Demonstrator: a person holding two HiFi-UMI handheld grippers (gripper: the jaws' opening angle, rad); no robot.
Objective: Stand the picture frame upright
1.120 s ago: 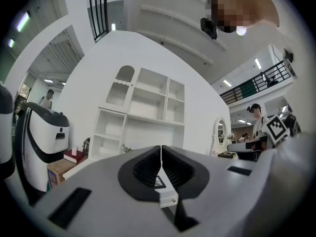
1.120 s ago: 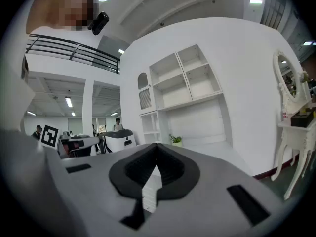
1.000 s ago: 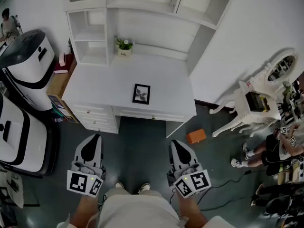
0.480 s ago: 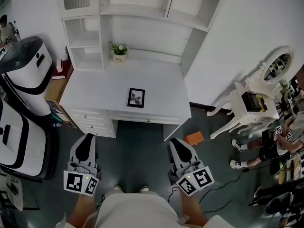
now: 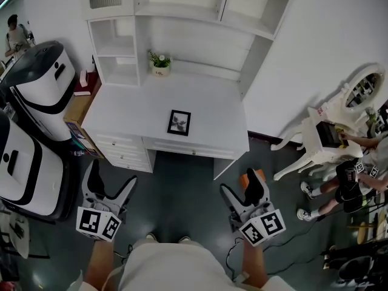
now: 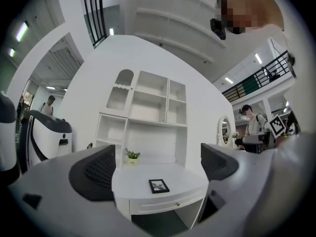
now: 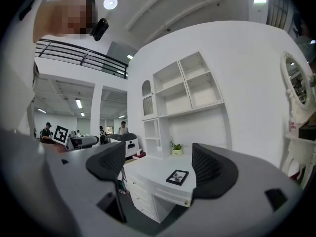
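Observation:
A small black picture frame (image 5: 179,122) lies flat on the white desk (image 5: 133,111), near its front edge; it also shows as the frame (image 6: 159,185) in the left gripper view and the frame (image 7: 177,177) in the right gripper view. My left gripper (image 5: 109,183) hangs low in front of the desk's left side, its jaws opening with nothing between them. My right gripper (image 5: 245,191) hangs before the desk's right side, jaws likewise opening and empty. Both are well short of the frame.
A potted plant (image 5: 160,62) stands at the back of the desk under white shelves (image 5: 182,17). A white-and-black machine (image 5: 36,83) stands left, an orange box (image 5: 251,176) lies on the floor, and a white dressing table (image 5: 330,129) with people is right.
Both grippers' jaws were together in the earlier frames and now stand spread apart. The view has shifted slightly; the frame has not moved on the desk.

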